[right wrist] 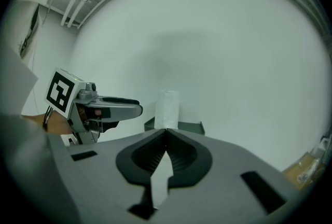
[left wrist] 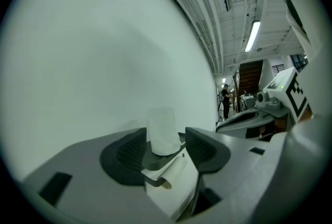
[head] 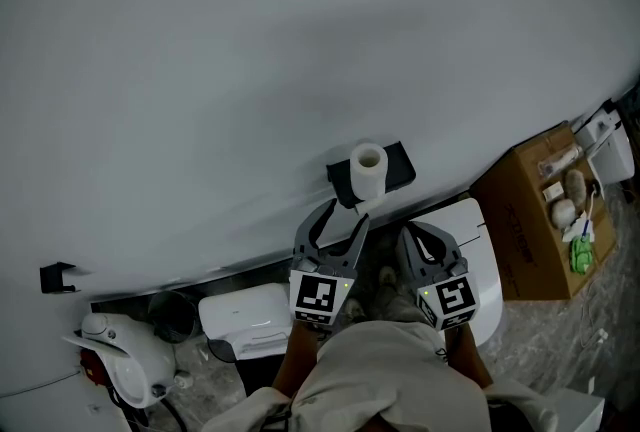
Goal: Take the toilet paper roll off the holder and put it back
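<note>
On holder (head: pixel 400 168), upright and accessible: toilet paper roll (head: pixel 368 172). Just below holder: left gripper (head: pixel 345 213), jaws released, flanking roll base, apparently aligned for grip. Right of that: right gripper (head: pixel 422 234), jaws clenched, empty, standing by.

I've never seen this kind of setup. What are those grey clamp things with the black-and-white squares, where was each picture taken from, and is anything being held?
A person holds two grey hand-held grippers, each carrying a marker cube. The head view looks down from the person's head; the other two cameras ride on the grippers, looking along their jaws. On the white wall a dark holder carries a white toilet paper roll, standing upright. The left gripper is close up to the roll, jaws apart, gripping nothing. The right gripper beside it is shut and empty. A brown cardboard box stands on the floor at right.
</note>
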Demonstrator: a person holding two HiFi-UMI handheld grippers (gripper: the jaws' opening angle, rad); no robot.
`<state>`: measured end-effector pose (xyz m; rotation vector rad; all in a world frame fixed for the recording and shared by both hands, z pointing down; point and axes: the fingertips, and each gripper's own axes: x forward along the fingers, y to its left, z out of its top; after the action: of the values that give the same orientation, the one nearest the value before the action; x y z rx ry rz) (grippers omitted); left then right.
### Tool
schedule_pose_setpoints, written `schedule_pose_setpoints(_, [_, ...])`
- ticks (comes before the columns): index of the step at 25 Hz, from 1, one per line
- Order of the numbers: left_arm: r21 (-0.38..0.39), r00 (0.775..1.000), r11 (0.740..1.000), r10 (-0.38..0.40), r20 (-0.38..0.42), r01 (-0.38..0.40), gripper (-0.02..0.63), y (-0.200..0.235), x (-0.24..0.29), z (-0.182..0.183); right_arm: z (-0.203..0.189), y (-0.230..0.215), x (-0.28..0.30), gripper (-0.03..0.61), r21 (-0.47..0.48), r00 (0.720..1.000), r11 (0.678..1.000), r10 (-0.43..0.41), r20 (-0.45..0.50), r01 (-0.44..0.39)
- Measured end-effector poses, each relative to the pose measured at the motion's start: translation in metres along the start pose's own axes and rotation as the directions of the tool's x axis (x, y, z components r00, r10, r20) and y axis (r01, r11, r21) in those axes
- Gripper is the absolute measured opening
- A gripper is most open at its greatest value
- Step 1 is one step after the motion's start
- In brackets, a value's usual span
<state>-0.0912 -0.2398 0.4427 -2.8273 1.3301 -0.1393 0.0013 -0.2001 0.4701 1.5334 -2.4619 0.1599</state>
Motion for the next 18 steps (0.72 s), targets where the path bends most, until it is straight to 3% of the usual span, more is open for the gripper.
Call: schedule_pose_setpoints(18, [-0.018, 0.997, 0.999, 0.047, -0.057, -0.048, 0.304, 0.003, 0.043, -0.008, 0.007, -0.034, 0.033, -0.003, -0.022, 0.993, 0.993, 0.118, 0.018, -0.118])
